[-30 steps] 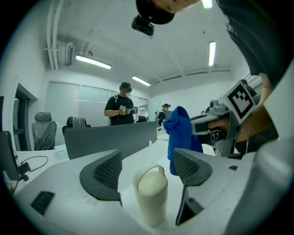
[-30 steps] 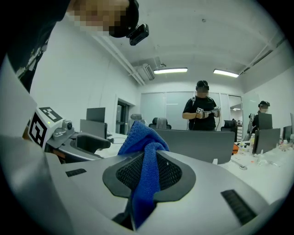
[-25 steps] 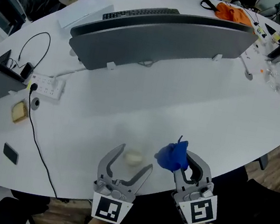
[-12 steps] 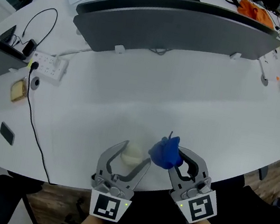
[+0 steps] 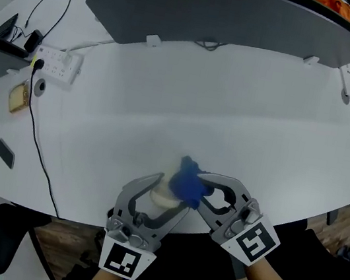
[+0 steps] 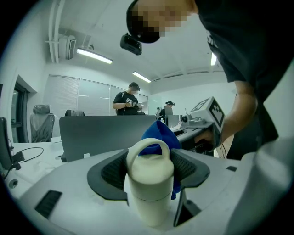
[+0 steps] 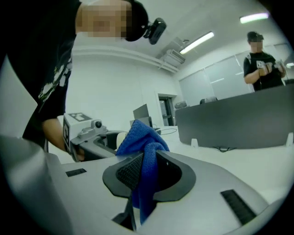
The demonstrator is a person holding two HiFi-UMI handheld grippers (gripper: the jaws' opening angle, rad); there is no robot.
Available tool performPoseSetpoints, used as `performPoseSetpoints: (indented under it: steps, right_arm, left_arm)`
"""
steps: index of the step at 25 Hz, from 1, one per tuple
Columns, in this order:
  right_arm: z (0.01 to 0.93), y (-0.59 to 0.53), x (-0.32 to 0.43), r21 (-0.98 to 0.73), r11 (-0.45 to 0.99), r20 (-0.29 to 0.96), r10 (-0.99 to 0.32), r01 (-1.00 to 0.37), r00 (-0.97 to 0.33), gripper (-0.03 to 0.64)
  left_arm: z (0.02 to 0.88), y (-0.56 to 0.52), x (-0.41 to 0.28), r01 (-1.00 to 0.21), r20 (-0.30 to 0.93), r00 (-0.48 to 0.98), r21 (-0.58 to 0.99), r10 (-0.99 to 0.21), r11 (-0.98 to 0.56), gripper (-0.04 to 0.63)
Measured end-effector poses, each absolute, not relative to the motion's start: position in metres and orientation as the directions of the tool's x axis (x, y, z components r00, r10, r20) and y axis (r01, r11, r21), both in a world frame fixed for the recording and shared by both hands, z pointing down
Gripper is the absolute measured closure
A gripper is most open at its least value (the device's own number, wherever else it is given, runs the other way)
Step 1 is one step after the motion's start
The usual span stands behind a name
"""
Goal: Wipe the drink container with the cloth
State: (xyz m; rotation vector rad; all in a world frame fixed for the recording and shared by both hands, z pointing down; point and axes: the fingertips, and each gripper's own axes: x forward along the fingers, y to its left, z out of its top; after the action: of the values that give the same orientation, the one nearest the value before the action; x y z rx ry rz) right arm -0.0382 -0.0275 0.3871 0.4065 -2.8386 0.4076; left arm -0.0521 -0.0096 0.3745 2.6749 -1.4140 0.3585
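Note:
A cream drink container (image 5: 163, 199) with a loop handle stands upright near the table's front edge. My left gripper (image 5: 167, 193) reaches around it, the jaws closing, with the container (image 6: 149, 183) between the pads and a small gap still showing on its left side. My right gripper (image 5: 195, 186) is shut on a bunched blue cloth (image 5: 188, 180). The cloth (image 6: 158, 133) rests against the container's top and far side. In the right gripper view the cloth (image 7: 140, 142) hangs down between the pads and hides most of the container.
A long grey partition (image 5: 237, 13) crosses the back of the white table (image 5: 243, 134). A power strip (image 5: 58, 63) and a black cable (image 5: 36, 145) lie at the left, beside a small dark item (image 5: 5, 153). A person (image 6: 128, 98) stands behind the partition.
The right gripper has carried the cloth left onto the container's top. The left gripper has moved in around the container and its jaws have narrowed a little.

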Motion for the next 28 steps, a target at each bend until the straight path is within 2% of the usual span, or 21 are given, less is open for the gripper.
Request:
performPoseSetpoints:
  steps: [2, 5, 9, 16, 21, 24, 28]
  right_arm:
    - [0.388, -0.03, -0.044, -0.327, 0.9, 0.23, -0.22, -0.288, -0.948, 0.561]
    - [0.402, -0.029, -0.047, -0.347, 0.9, 0.221, -0.193, -0.262, -0.956, 0.565]
    - [0.453, -0.027, -0.047, -0.355, 0.896, 0.332, -0.148, -0.268, -0.932, 0.566]
    - [0.51, -0.019, -0.046, -0.141, 0.969, 0.553, -0.094, -0.205, -0.828, 0.572]
    - [0.516, -0.019, -0.047, -0.088, 0.97, 0.604, -0.129, -0.227, -0.787, 0.572]
    - [0.517, -0.019, -0.044, -0.128, 0.954, 0.579, -0.15, -0.271, -0.801, 0.571]
    - [0.515, -0.021, -0.044, -0.14, 0.948, 0.563, -0.161, -0.285, -0.811, 0.571]
  left_arm:
    - [0.375, -0.009, -0.052, -0.825, 0.248, 0.543, -0.025, -0.803, -0.565, 0.31]
    - [0.375, -0.008, -0.052, -0.821, 0.242, 0.549, -0.026, -0.8, -0.571, 0.31]
    - [0.375, -0.008, -0.052, -0.815, 0.231, 0.56, -0.023, -0.796, -0.58, 0.31]
    - [0.374, -0.005, -0.049, -0.734, 0.221, 0.656, -0.034, -0.721, -0.678, 0.31]
    - [0.375, -0.002, -0.047, -0.645, 0.27, 0.722, -0.071, -0.637, -0.761, 0.31]
    - [0.366, 0.0, -0.047, -0.677, 0.276, 0.656, -0.197, -0.703, -0.709, 0.295]
    - [0.361, -0.001, -0.059, -0.845, 0.267, 0.466, -0.148, -0.844, -0.513, 0.285]
